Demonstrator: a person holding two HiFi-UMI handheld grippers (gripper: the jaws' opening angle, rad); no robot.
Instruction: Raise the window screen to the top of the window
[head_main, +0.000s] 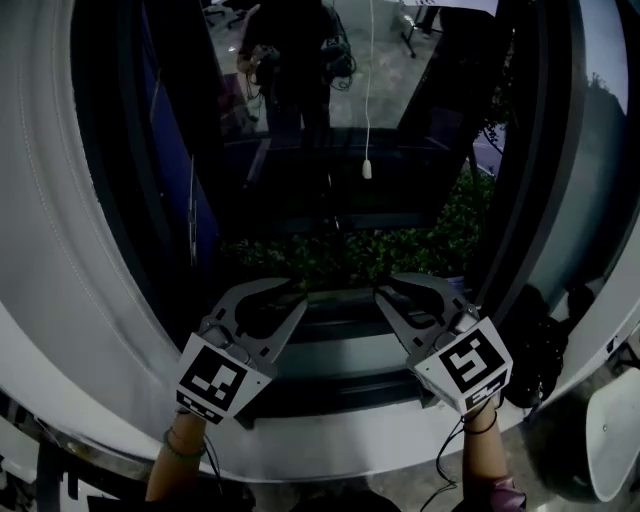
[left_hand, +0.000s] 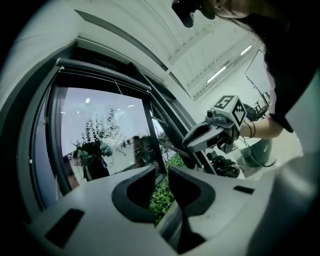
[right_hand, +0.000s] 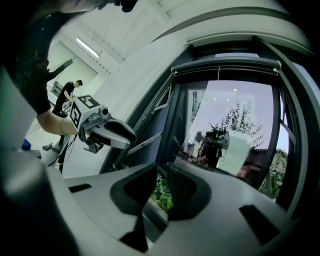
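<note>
The window (head_main: 330, 120) has a dark frame, and its glass reflects a person. In both gripper views the screen looks rolled into the dark cassette along the window's top (left_hand: 105, 75) (right_hand: 225, 67). A thin cord with a white knob (head_main: 367, 168) hangs in front of the glass. My left gripper (head_main: 298, 295) (left_hand: 161, 175) and right gripper (head_main: 382, 292) (right_hand: 162, 175) are low down, side by side just above the bottom rail (head_main: 335, 330). Each has its jaws drawn together to a thin slit with nothing held. Green leaves show through both slits.
Green bushes (head_main: 400, 250) grow outside behind the lower glass. The white sill (head_main: 330, 440) curves below the grippers. A black bag or bundle (head_main: 540, 350) sits at the right of the sill, with a white object (head_main: 615, 440) beyond it. A person (right_hand: 67, 92) stands far back in the room.
</note>
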